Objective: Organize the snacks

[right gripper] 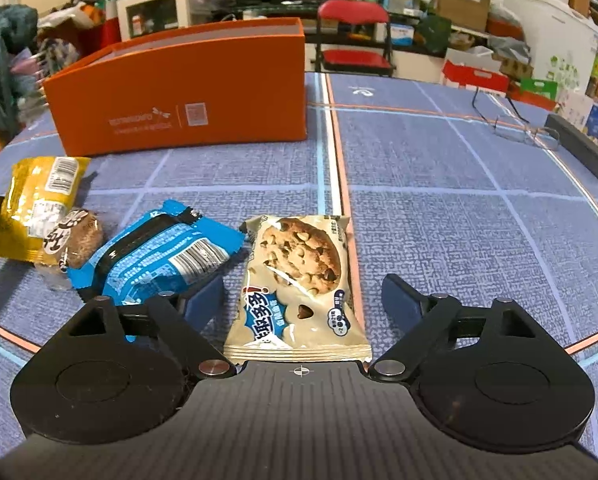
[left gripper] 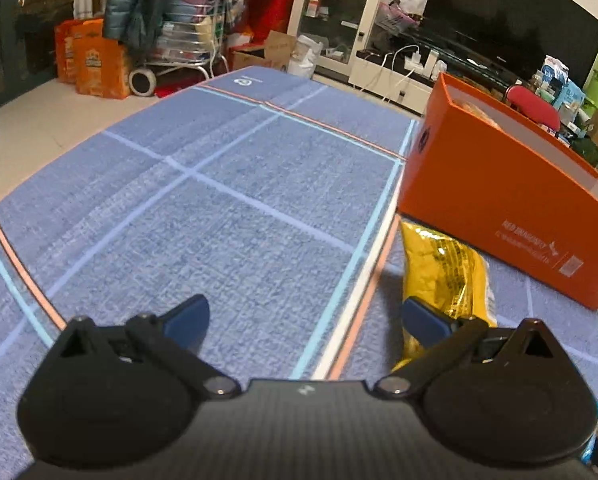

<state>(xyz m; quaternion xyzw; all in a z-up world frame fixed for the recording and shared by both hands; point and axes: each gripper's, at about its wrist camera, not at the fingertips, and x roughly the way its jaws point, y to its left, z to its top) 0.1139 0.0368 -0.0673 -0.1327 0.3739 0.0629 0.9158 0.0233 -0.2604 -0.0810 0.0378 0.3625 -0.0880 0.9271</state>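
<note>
Your work surface is a blue woven tablecloth (right gripper: 439, 216) with pale and orange grid lines. On it stands the tall orange cardboard box (right gripper: 187, 92), open-topped; from the left wrist view you can glimpse something tan inside near its far end, but what it is cannot be told, and most of the interior is hidden from both cameras. In front of the box lie four snacks, still outside it. The blue foil biscuit packet (right gripper: 159, 256) is the bulkiest, then the beige chocolate-chip cookie packet (right gripper: 299, 280), the yellow foil packet with a barcode label (right gripper: 39, 204), and the small round brown cake in clear wrap (right gripper: 79, 240), which rests against the yellow packet. Your right gripper (right gripper: 302, 300) is spread wide, its blue pads either side of the cookie packet without touching it. Judgement: this packet should be light, crinkly and slick, with brittle contents, so pinch gently across the narrow width near the middle rather than at a sealed end. Your left gripper (left gripper: 305, 318) is also spread and holds nothing; its right finger sits just beside the yellow packet. A pair of thin wire-framed glasses (right gripper: 515, 124) lies well apart from the snacks.
</note>
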